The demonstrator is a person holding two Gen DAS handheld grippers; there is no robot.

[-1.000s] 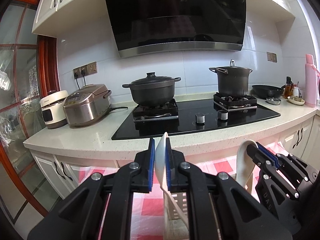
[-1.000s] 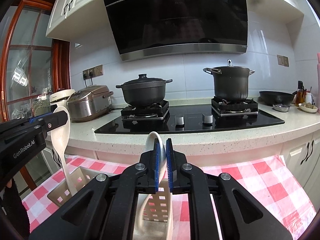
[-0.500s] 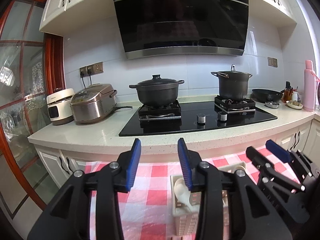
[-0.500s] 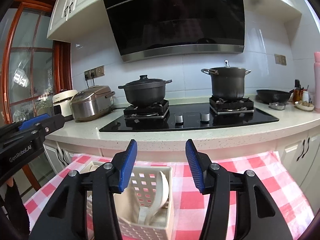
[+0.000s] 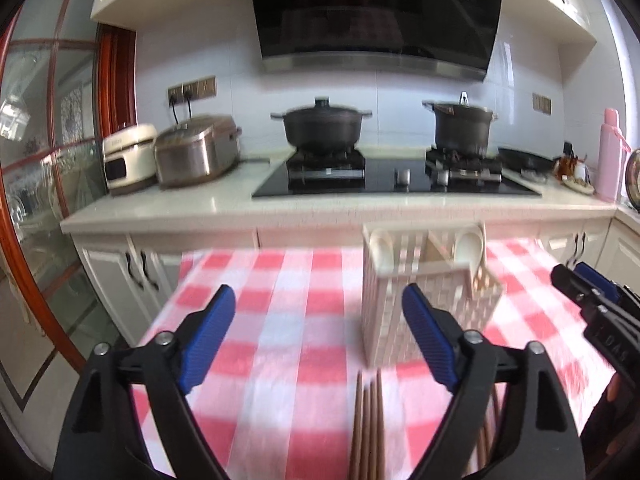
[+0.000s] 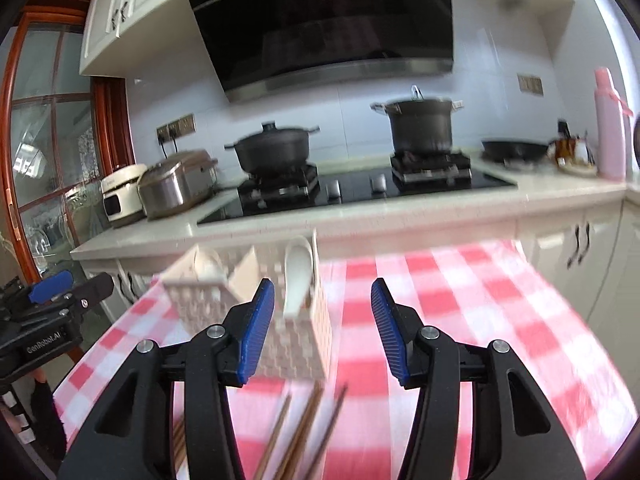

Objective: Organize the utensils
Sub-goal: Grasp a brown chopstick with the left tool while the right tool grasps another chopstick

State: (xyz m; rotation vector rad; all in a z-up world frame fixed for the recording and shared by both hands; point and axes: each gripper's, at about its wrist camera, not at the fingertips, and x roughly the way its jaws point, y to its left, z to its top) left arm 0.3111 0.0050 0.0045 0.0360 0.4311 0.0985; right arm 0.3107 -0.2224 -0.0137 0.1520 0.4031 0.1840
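A white perforated utensil caddy [image 5: 384, 316] [image 6: 296, 344] stands on the red-and-white checked tablecloth [image 5: 280, 320]. Two white spoons [image 5: 468, 248] [image 6: 298, 276] stand in it, one in each end compartment. Several brown chopsticks [image 5: 368, 420] [image 6: 304, 424] lie on the cloth in front of the caddy. My left gripper [image 5: 318, 300] hangs back from the caddy, its jaws opening wide with nothing held between them. My right gripper [image 6: 322, 292] is open and empty, just short of the caddy's right end. Each gripper also shows at the edge of the other's view.
Behind the table runs a counter [image 5: 320, 208] with a black hob, two dark pots [image 5: 322, 128] [image 5: 462, 126], two rice cookers [image 5: 196, 154] and a pink bottle [image 5: 610, 160]. A glass door with a red wooden frame [image 5: 24, 280] stands on the left.
Both grippers let go of the spoons, which now stand in the caddy. Both opened and drew back and down from the caddy, and the chopsticks came into view.
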